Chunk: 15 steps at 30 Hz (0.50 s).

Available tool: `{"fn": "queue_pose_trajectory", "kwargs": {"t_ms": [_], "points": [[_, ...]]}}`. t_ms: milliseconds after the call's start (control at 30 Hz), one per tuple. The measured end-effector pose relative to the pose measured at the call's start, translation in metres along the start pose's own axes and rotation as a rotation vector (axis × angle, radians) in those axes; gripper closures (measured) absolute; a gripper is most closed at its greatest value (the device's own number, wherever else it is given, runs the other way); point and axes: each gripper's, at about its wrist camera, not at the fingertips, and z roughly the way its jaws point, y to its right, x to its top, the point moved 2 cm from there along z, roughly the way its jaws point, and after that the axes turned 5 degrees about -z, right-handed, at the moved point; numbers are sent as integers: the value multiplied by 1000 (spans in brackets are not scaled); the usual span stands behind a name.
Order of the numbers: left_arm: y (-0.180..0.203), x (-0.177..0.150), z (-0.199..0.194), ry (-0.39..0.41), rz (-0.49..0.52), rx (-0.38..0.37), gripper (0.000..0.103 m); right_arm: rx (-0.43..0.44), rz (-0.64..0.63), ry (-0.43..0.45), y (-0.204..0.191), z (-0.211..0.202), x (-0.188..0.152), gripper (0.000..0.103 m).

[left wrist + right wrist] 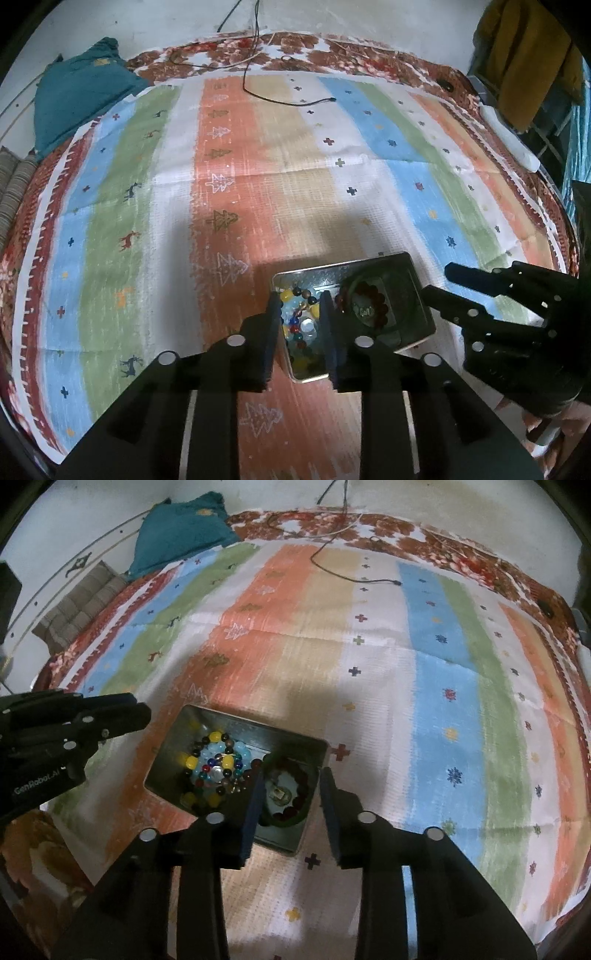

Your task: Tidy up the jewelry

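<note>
Striped cloth [258, 177] — bands of orange, tan, white, blue and green with small tree, deer and cross motifs — spread flat over a red patterned bedcover [369, 51] on a bed. Teal cushion [77, 92] at the far left corner; thin black cable [255, 74] trailing onto the cloth from the far edge; white oblong object [509, 140] at the right margin, kind not discernible.

Shallow metal tray [229, 723], rectangular, lying on the cloth in shadow beneath both tools. Left portion of tray: heap of mixed beaded jewelry [214, 764], with yellow, pale blue, red and dark beads. Right portion: dark green ring-shaped bangle [284, 821] enclosing a bracelet of dark red beads [301, 794], with a small pale item at the centre, too dim to identify.

Left tongs [300, 325] angled steeply down over the bead heap, jaws slightly apart, nothing gripped; beads seen through the gap, pads not pressing on them. Right tongs [291, 805] angled steeply down over the bangle end of the tray, jaws moderately apart, nothing clamped — left pad level with the bangle's near rim, right pad outside the tray's edge. Each tool visible in the other's view, side by side and not touching.
</note>
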Motion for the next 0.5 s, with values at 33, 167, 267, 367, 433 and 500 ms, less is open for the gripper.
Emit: {"fn": "queue_pose_trajectory", "kwargs": {"t_ms": [33,167,267,367,433,500], "points": [[0,-1,-2,2,1,-3,77,-3,1,5,0,-2,-1,66],[1,-10,-14,21,7,-10,58,8,20,15,3,-13,-7,62],[3,-17,-23,35,22,-27,54,13,22,37,4,-23,-11,54],[4,-23,-30,48,25,-32,45,22,28,55,4,-32,-15,46],[4,-26,-34,57,24,-38,39,24,24,69,3,-37,-16,37],[4,-27,-37,61,23,-44,31,15,16,78,2,-41,-18,32]]}}
